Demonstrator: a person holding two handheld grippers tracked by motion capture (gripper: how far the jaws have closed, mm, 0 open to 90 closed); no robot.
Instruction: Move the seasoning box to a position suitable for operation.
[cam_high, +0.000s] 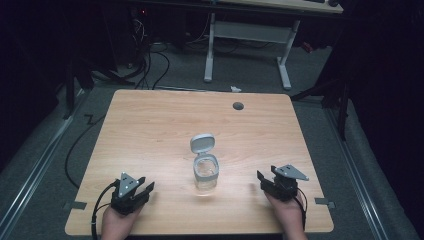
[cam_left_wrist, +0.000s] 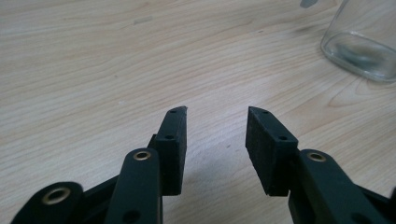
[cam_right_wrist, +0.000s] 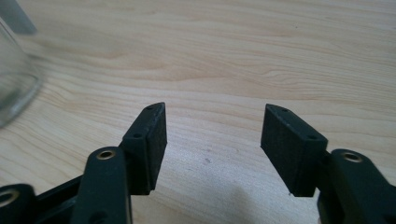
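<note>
Two grippers rested near the front edge of the wooden table (cam_high: 150, 120), one at each side, each carried by a hand coming in from below. The left gripper (cam_high: 142, 191) had its jaws parted to a medium gap, with nothing but bare wood between the black pads (cam_left_wrist: 173, 149); they touched nothing. The right gripper (cam_high: 266, 181) stood with its jaws spread wide, and its pads (cam_right_wrist: 292, 149) likewise closed on nothing, only table grain showing in the gap. Between the two, near the middle of the table, stood a clear jar (cam_high: 206, 173), upright, with its grey hinged lid (cam_high: 202, 143) flipped open and leaning back behind the mouth. The jar was apart from both grippers. In the left gripper view the jar's glass base (cam_left_wrist: 362, 44) sat off to the upper right of the jaws; in the right gripper view its blurred wall (cam_right_wrist: 11, 77) sat at the far left edge.
</note>
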